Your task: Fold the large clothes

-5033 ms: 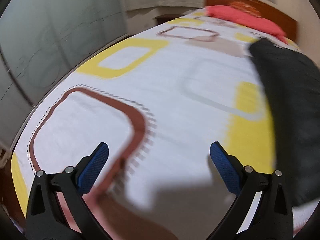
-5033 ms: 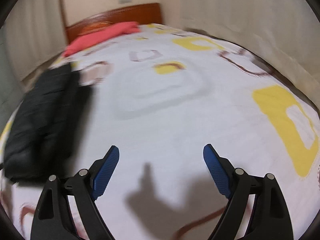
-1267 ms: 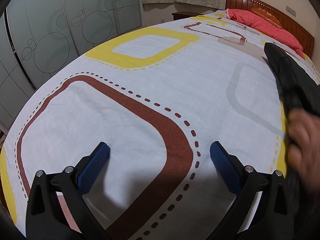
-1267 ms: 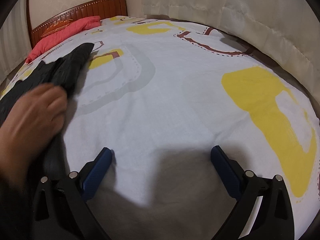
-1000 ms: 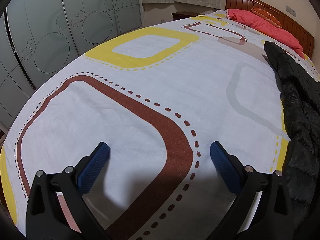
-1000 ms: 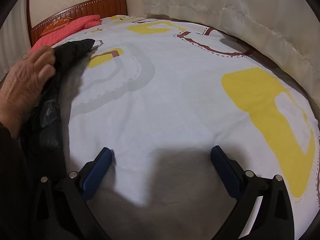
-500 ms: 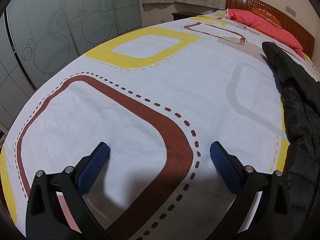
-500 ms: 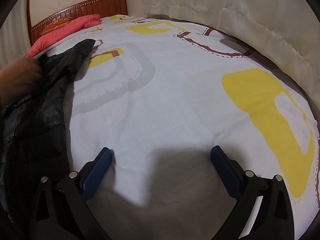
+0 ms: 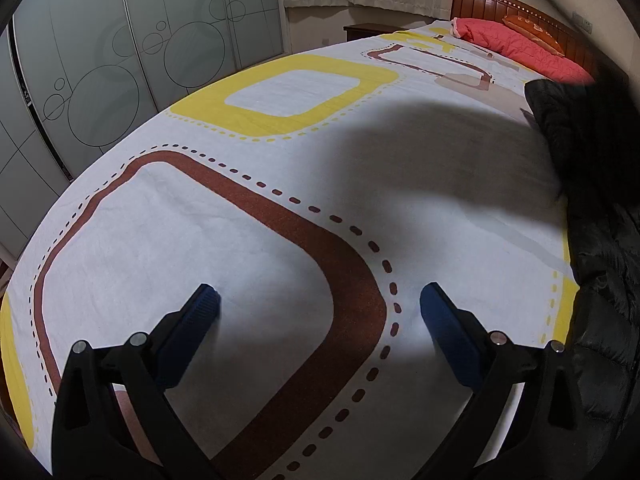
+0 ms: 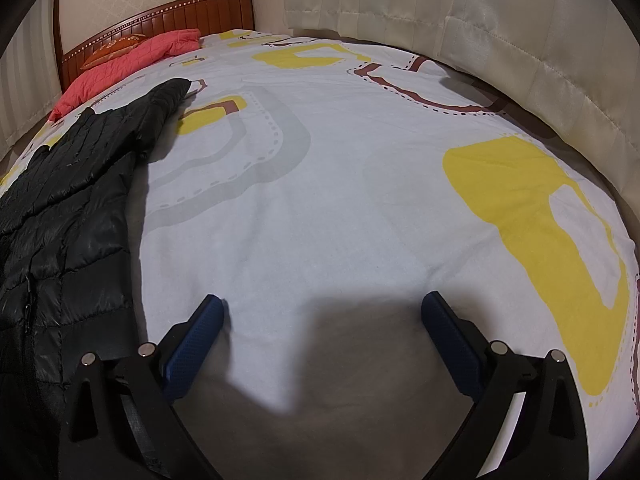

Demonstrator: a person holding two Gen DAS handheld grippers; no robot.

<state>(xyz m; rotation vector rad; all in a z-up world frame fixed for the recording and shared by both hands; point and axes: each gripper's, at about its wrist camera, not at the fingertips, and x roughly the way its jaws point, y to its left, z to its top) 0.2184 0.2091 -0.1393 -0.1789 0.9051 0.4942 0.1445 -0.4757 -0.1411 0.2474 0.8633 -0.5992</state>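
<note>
A black quilted puffer jacket lies stretched along the middle of the bed, one sleeve reaching toward the headboard. In the left wrist view the same jacket fills the right edge. My left gripper rests open on the bedsheet, left of the jacket, with nothing between its blue pads. On the other side of the jacket my right gripper also lies open on the sheet and holds nothing. Neither gripper touches the jacket.
The bed has a white sheet with yellow, brown and grey square patterns. A red quilt lies by the wooden headboard. Frosted wardrobe doors stand left of the bed, curtains on the right.
The person's hand that was smoothing the jacket has left both views. A broad shadow now falls over the sheet in the left wrist view. Both grippers stay still.
</note>
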